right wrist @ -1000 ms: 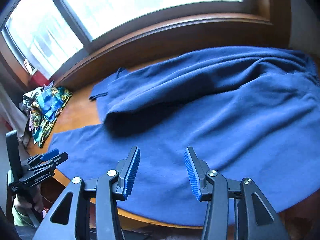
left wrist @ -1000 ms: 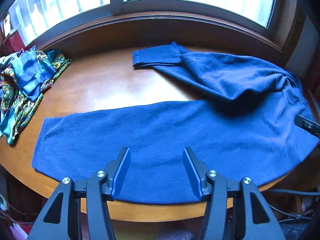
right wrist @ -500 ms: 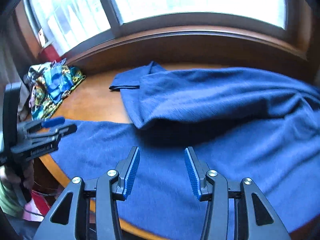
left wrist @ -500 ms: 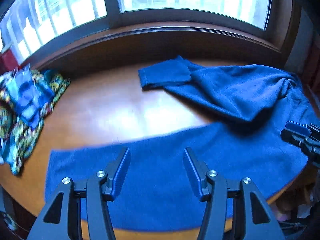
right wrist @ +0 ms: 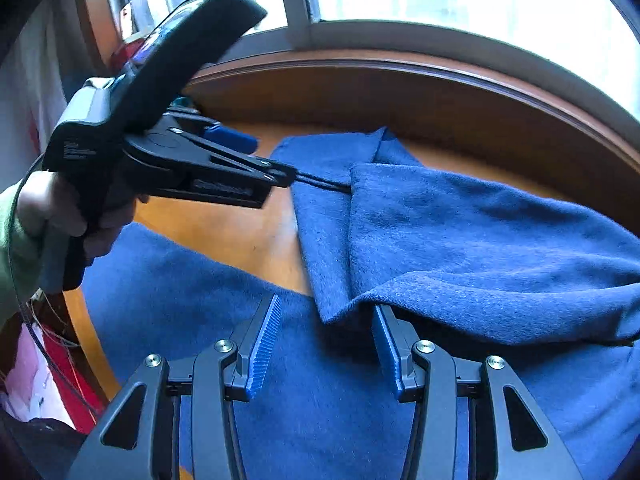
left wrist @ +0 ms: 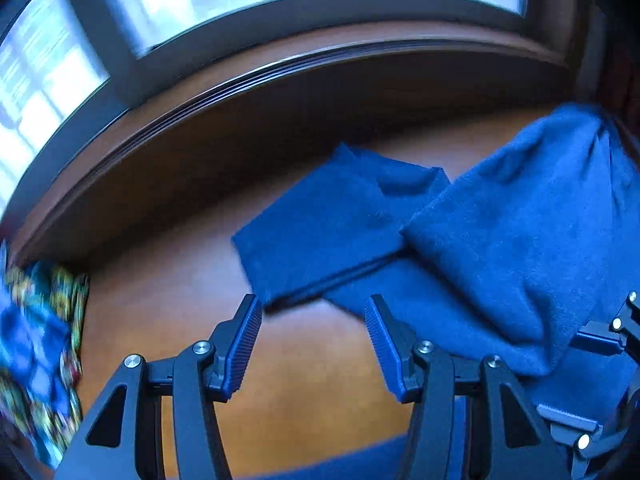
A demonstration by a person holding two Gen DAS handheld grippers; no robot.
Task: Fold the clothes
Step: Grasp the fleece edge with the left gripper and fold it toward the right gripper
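Left wrist view has changed most: a second ago the left gripper (left wrist: 312, 344) hung over the near strip of the blue garment (left wrist: 520, 248), and it now sits much farther in over the wooden table (left wrist: 168, 320), with bare wood between its spread jaws and the folded cuff end of the sleeve (left wrist: 320, 240) just ahead of its left fingertip. Its jaws are released and hold nothing. The patterned cloth pile (left wrist: 36, 344) has slid to the far left edge of that view, blurred. Right wrist view shows the right gripper (right wrist: 324, 340) released too, jaws wide, hovering over the garment's near layer (right wrist: 192, 288); the corner of the folded-over upper layer (right wrist: 480, 248) now lies between its fingertips, touching or just beside the right one, where earlier it lay well ahead. The left gripper (right wrist: 248, 160), held in a hand (right wrist: 60, 216) with a green sleeve, has come up large at the left, its tips reaching over the sleeve (right wrist: 328, 184).
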